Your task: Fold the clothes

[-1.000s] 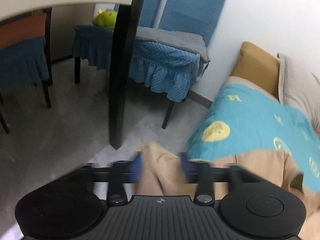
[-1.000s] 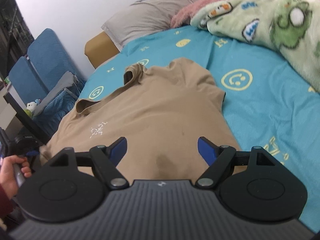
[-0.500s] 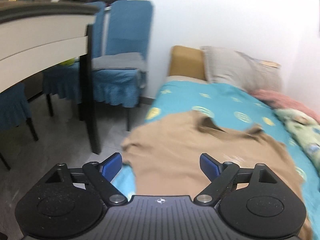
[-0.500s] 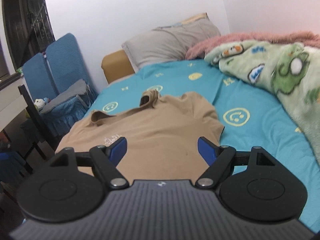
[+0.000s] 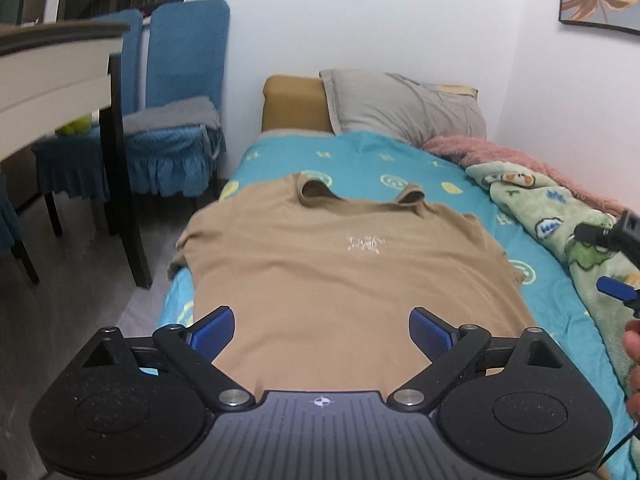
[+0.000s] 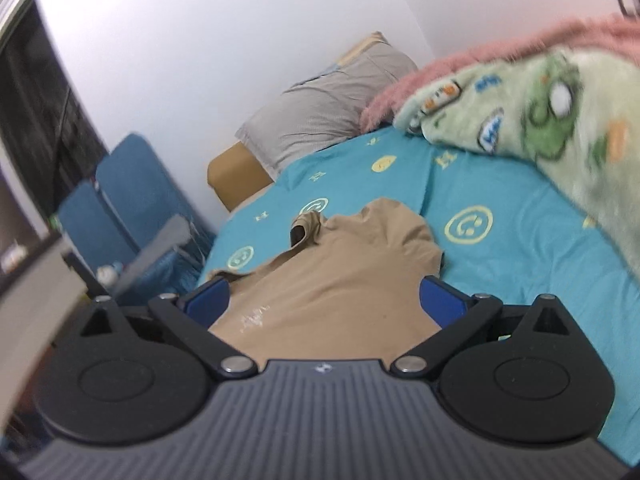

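A tan T-shirt [image 5: 340, 264] lies spread flat, front up, on the bed's turquoise smiley sheet [image 5: 376, 160], collar toward the pillow. Its left sleeve hangs over the bed's left edge. My left gripper [image 5: 322, 326] is open and empty, held above the shirt's hem. My right gripper [image 6: 324, 298] is open and empty above the shirt [image 6: 340, 280], tilted, looking toward the collar. Part of the right gripper and the hand holding it show at the right edge of the left wrist view [image 5: 616, 288].
A grey pillow [image 5: 404, 106] and tan headboard cushion [image 5: 294, 102] lie at the bed's head. A green cartoon blanket [image 6: 540, 112] with a pink one is bunched along the right side. Blue chairs [image 5: 180, 92] and a table with a black leg [image 5: 124, 200] stand left of the bed.
My left gripper let go of the shirt's edge, opened, and swung from the bed's left side to face up the bed. My right gripper rose and tilted.
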A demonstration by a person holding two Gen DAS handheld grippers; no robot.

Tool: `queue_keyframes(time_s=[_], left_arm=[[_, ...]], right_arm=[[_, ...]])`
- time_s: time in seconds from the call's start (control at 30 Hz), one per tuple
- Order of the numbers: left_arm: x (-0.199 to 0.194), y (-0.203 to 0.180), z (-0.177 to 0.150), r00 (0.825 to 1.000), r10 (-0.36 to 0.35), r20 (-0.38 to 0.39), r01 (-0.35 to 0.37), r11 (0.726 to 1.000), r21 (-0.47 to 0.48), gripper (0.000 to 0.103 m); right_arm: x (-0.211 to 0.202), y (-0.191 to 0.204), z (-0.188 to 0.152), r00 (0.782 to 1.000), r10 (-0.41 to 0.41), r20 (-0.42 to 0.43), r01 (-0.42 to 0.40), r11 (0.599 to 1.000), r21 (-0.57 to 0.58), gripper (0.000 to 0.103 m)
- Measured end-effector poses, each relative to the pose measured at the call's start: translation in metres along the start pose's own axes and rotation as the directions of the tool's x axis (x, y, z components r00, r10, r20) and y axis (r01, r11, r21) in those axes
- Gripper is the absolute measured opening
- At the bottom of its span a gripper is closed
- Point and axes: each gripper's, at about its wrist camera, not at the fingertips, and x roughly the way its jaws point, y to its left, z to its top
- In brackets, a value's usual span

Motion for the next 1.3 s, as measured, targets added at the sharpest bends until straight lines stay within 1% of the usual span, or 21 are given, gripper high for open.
queue_keyframes(time_s=[0.1,0.2,0.27,0.33,0.4,0.5,0.6,0.63,0.67,0.73,0.77,0.8,0.83,0.9,0.97,1.0,1.03,1.1,1.13,1.23,1.3], left_arm=[[0.008,0.001,-0.003,1.000,-0.003,-0.030,0.003,1.000,0.015,0.096],[0.015,-0.001,-0.008,0.998,-0.004,-0.055,0.005,1.000,0.024,0.096],[0.020,-0.001,-0.010,0.998,-0.009,-0.064,0.011,1.000,0.025,0.096],[0.026,0.000,-0.012,0.998,-0.015,-0.069,0.016,1.000,0.025,0.096],[0.034,0.002,-0.013,0.997,-0.025,-0.073,0.026,1.000,0.013,0.096],[0.051,0.005,-0.012,0.995,-0.041,-0.086,0.041,0.999,-0.008,0.096],[0.070,0.007,-0.010,0.992,-0.061,-0.108,0.057,0.998,-0.036,0.096],[0.076,0.007,-0.009,0.991,-0.069,-0.111,0.064,0.997,-0.042,0.096],[0.082,0.006,-0.008,0.991,-0.076,-0.114,0.071,0.996,-0.049,0.096],[0.090,0.005,-0.006,0.990,-0.084,-0.113,0.079,0.996,-0.051,0.096],[0.094,0.005,-0.005,0.990,-0.088,-0.112,0.083,0.995,-0.052,0.096],[0.096,0.004,-0.004,0.990,-0.091,-0.110,0.086,0.995,-0.054,0.096],[0.097,0.004,-0.004,0.990,-0.095,-0.108,0.089,0.994,-0.056,0.096],[0.100,0.004,-0.003,0.989,-0.101,-0.104,0.095,0.994,-0.060,0.096],[0.101,0.003,-0.003,0.990,-0.103,-0.098,0.097,0.993,-0.062,0.096],[0.100,0.003,-0.003,0.990,-0.102,-0.093,0.097,0.993,-0.062,0.096],[0.099,0.004,-0.003,0.991,-0.101,-0.087,0.096,0.993,-0.062,0.096],[0.097,0.005,-0.002,0.992,-0.102,-0.076,0.097,0.993,-0.065,0.096],[0.095,0.006,-0.002,0.992,-0.100,-0.071,0.095,0.993,-0.063,0.096],[0.092,0.007,-0.002,0.994,-0.090,-0.057,0.087,0.995,-0.055,0.096],[0.090,0.009,-0.002,0.995,-0.086,-0.051,0.082,0.995,-0.060,0.096]], right_arm=[[0.007,-0.015,0.004,1.000,0.011,0.002,-0.011,0.995,0.096,0.103],[0.034,-0.044,0.024,0.998,0.048,-0.046,-0.036,0.971,0.235,0.103],[0.057,-0.067,0.036,0.996,0.051,-0.072,-0.027,0.955,0.296,0.101],[0.081,-0.088,0.043,0.995,0.042,-0.091,-0.010,0.945,0.328,0.095],[0.107,-0.107,0.046,0.993,0.020,-0.115,0.021,0.939,0.342,0.073],[0.143,-0.126,0.043,0.990,-0.001,-0.139,0.050,0.937,0.346,0.073],[0.176,-0.126,0.038,0.981,-0.023,-0.191,0.073,0.963,0.259,0.073],[0.185,-0.122,0.035,0.977,-0.035,-0.209,0.080,0.974,0.210,0.071],[0.194,-0.118,0.034,0.973,-0.048,-0.225,0.086,0.983,0.162,0.067],[0.205,-0.113,0.029,0.967,-0.064,-0.246,0.091,0.991,0.099,0.037],[0.209,-0.110,0.026,0.965,-0.065,-0.254,0.087,0.993,0.075,0.030],[0.209,-0.102,0.024,0.967,-0.082,-0.242,0.089,0.996,0.017,0.020],[0.208,-0.093,0.022,0.969,-0.099,-0.227,0.092,0.995,-0.044,0.012],[0.207,-0.072,0.020,0.975,-0.122,-0.186,0.090,0.981,-0.175,0.011],[0.200,-0.043,0.015,0.988,-0.095,-0.124,0.054,0.953,-0.297,0.011],[0.196,-0.028,0.010,0.993,-0.064,-0.101,0.024,0.933,-0.358,0.011],[0.194,-0.011,0.004,0.995,-0.035,-0.092,-0.008,0.904,-0.428,0.011],[0.195,0.023,-0.014,0.993,0.018,-0.114,-0.079,0.829,-0.554,0.011],[0.198,0.037,-0.023,0.989,0.042,-0.142,-0.119,0.798,-0.591,0.011],[0.206,0.066,-0.050,0.970,0.075,-0.233,-0.209,0.749,-0.629,0.010],[0.202,0.068,-0.048,0.967,0.109,-0.230,-0.229,0.765,-0.602,0.010]])
